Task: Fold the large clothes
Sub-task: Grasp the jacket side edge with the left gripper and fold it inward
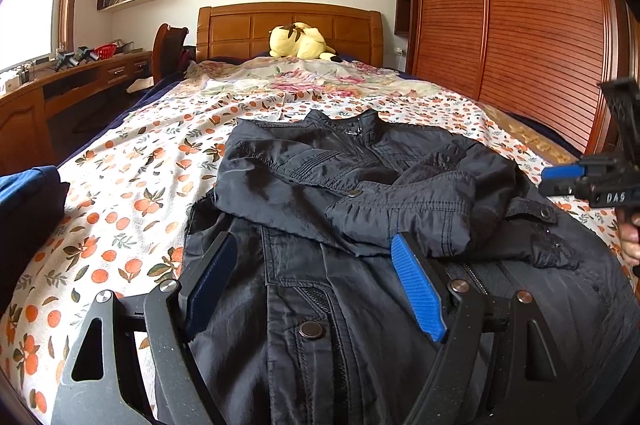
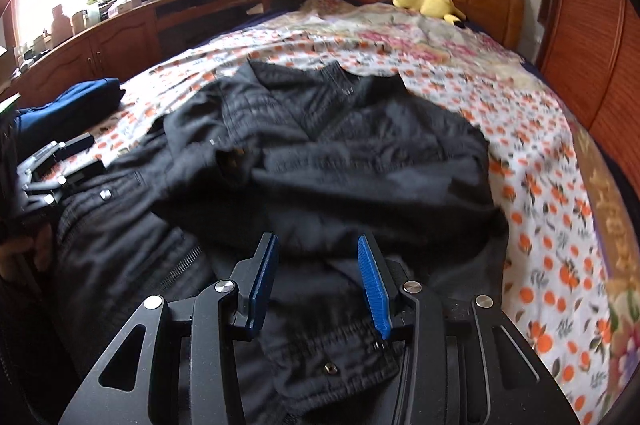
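Observation:
A black jacket (image 1: 352, 209) lies front up on the bed, collar toward the headboard, with both sleeves folded across its chest. It also shows in the right wrist view (image 2: 320, 153). My left gripper (image 1: 316, 249) is open, hovering over the jacket's lower left part, with nothing between its blue pads (image 1: 418, 289). My right gripper (image 2: 318, 251) is open above the jacket's lower right part, over a snap cuff (image 2: 332, 365). The right gripper also shows at the right edge of the left wrist view (image 1: 568, 179). The left gripper appears at the left of the right wrist view (image 2: 86, 153).
The bed has an orange-fruit patterned sheet (image 1: 132, 193). A folded blue garment (image 2: 76, 105) lies on its left side. A yellow plush toy (image 1: 298, 43) sits by the wooden headboard (image 1: 288, 25). A wooden desk (image 1: 68, 85) runs along the left, a wardrobe (image 1: 508, 5) along the right.

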`<move>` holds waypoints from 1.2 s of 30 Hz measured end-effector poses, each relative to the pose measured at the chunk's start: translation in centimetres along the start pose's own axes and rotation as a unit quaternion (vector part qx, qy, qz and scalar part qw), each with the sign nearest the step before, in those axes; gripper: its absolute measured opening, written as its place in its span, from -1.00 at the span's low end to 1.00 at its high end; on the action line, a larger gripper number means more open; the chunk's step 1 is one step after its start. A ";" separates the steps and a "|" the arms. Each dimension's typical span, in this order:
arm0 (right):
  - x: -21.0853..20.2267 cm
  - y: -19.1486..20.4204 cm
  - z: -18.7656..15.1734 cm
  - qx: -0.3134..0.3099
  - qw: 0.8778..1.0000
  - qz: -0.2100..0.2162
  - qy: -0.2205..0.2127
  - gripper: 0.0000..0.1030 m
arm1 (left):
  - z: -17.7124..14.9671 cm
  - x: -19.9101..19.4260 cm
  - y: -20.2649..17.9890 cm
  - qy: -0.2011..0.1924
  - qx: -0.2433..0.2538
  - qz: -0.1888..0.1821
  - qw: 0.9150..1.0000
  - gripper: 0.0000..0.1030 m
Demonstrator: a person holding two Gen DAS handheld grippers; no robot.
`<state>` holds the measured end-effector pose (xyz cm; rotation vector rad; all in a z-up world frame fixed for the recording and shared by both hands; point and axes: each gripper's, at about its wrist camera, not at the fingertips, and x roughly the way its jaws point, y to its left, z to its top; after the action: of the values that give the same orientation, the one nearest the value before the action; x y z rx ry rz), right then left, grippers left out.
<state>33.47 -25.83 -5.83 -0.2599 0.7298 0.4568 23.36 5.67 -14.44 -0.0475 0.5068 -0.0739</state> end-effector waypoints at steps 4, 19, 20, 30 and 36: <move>1.2 -0.6 -1.2 0.010 1.000 0.001 0.008 -0.17 | 0.2 -0.4 -1.0 0.006 0.007 0.001 1.000 0.56; 5.6 -1.6 -3.2 0.046 0.998 0.027 0.011 -0.13 | 3.1 0.2 -6.9 0.040 0.069 -0.016 0.997 0.38; 5.7 -1.7 -3.4 0.048 0.998 0.028 0.009 -0.13 | 3.5 0.5 -7.4 0.045 0.073 -0.020 0.996 0.37; 5.5 -1.2 -4.9 0.043 0.999 0.014 -0.007 -0.11 | 6.6 5.2 -11.7 0.092 0.092 -0.070 0.989 0.26; 5.4 -1.4 -4.9 0.046 0.999 0.018 -0.007 -0.11 | 5.9 8.4 -13.8 0.133 0.142 -0.044 0.980 0.08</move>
<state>34.79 -27.23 -12.97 -0.1583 0.7402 0.4576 32.75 -8.64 -12.51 0.2215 0.7567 -0.2412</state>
